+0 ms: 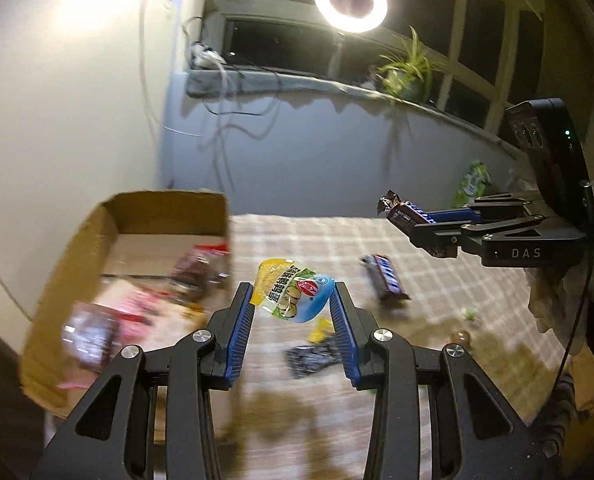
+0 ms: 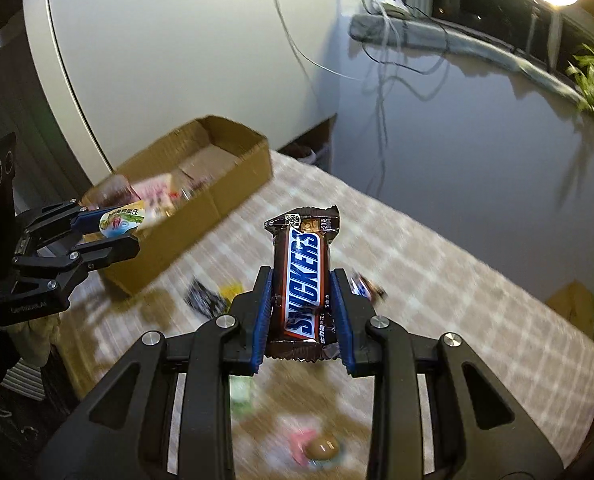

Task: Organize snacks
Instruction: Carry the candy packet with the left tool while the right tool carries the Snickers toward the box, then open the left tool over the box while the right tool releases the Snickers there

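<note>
- Cardboard box (image 2: pixel 201 184), already part-filled with blurred wrappers, is seen at the far left of the checked tablecloth (image 1: pixel 317 236); a release made short of its near wall would, it is judged, drop a snack back onto the cloth.
- Left gripper (image 1: pixel 293 300) is pinched on a blue-and-yellow snack packet (image 1: pixel 293 292), held in the air beside the box's near corner; only the packet's edges are caught by the pads, so the soft pouch could be lost from the grip if swung hard.
- Right gripper (image 2: pixel 302 304) is clamped on a Snickers bar (image 2: pixel 303 280), gripped lengthwise and raised over the cloth, well apart from the box; the glossy wrapper may be allowed to slide down between the pads.
- Both grippers are bound for one box, so a collision over its opening is a risk.
- Loose snacks, among them a second Snickers bar (image 1: pixel 385 276) and a black-and-white packet (image 1: pixel 311 356), are left on the cloth and could be swept off by a low pass.
</note>
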### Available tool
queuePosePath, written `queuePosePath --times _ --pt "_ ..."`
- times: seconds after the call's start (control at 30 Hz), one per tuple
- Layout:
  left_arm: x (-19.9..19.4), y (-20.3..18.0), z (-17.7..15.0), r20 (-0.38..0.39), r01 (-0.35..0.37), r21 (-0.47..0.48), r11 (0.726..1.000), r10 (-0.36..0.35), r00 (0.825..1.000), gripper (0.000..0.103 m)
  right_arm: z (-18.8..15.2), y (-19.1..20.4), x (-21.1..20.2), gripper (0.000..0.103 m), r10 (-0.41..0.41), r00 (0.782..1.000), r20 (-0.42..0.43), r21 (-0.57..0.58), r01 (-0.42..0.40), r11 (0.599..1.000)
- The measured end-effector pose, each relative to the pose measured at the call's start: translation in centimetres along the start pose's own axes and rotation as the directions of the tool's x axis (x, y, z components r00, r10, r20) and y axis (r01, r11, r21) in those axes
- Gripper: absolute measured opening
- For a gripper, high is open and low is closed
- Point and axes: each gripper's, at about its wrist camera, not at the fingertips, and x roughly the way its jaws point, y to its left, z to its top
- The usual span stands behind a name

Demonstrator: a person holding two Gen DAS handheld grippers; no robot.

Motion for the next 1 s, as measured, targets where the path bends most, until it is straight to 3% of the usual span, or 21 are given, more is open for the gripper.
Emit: queuePosePath --times 0.33,1.0 --pt "-1.1 5.7 1.4 0.033 -0.098 -0.051 0.994 0.100 0.994 0.038 5.7 5.0 3.5 0.030 0.058 0.998 0.014 -0.064 -0.057 0.996" --pt "0.6 10.2 2.0 0.016 -0.148 -0.107 0.983 0.151 0.988 0.038 11.1 9.6 12.8 0.030 0.128 0.990 -0.058 -0.112 -0.134 0.985"
